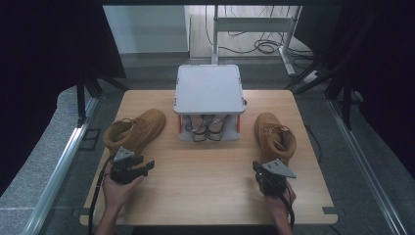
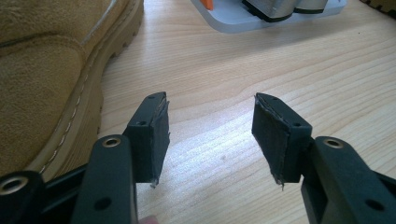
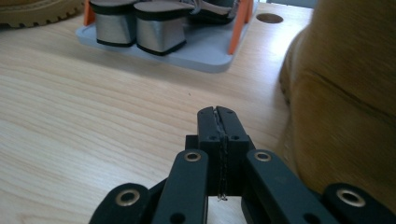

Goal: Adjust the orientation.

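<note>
Two tan suede boots lie on the wooden table, the left boot [image 1: 136,131] [image 2: 51,70] and the right boot [image 1: 275,137] [image 3: 348,88]. Between them stands a small grey two-level rack [image 1: 209,90] with a pair of block-heeled shoes [image 1: 204,128] [image 3: 135,28] on its lower shelf. My left gripper [image 1: 147,165] [image 2: 210,135] sits just beside the left boot's heel, jaws open, nothing between them. My right gripper [image 1: 256,168] [image 3: 218,114] rests by the right boot's heel with its pads pressed together and empty.
The table [image 1: 205,181] has bare wood in front of the rack. Metal rails [image 1: 63,161] run along both sides. Behind the table stand a desk frame and cables [image 1: 259,46] on the floor.
</note>
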A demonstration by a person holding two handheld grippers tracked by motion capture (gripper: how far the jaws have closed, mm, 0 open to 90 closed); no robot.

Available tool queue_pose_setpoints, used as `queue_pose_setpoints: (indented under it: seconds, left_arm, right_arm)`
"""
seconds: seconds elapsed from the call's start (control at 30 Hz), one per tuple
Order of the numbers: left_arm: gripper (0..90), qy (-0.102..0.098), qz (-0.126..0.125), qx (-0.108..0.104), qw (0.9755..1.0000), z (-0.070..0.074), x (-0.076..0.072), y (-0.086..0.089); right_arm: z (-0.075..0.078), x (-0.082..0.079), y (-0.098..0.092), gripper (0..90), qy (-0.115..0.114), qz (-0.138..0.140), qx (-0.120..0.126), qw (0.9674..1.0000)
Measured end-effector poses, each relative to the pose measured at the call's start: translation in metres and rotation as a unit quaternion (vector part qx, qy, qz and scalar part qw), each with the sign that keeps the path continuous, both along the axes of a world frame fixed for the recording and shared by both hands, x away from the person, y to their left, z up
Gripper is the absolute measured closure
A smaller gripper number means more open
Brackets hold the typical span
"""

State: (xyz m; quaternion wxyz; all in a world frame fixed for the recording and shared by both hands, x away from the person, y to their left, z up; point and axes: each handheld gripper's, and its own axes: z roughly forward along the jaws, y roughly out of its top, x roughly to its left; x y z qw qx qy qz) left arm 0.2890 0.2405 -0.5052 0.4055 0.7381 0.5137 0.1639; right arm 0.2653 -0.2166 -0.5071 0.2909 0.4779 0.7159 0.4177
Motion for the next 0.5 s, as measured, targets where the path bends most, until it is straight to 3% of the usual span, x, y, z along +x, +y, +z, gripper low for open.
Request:
queue_pose_setpoints:
  seconds: [0.5]
  left_arm:
    - [47.4, 0.0, -0.003, 0.003, 1.0, -0.002, 0.001, 0.002]
  right_arm:
    - [-0.006, 0.0, -0.02, 89.0, 0.009, -0.024, -0.002, 0.9997]
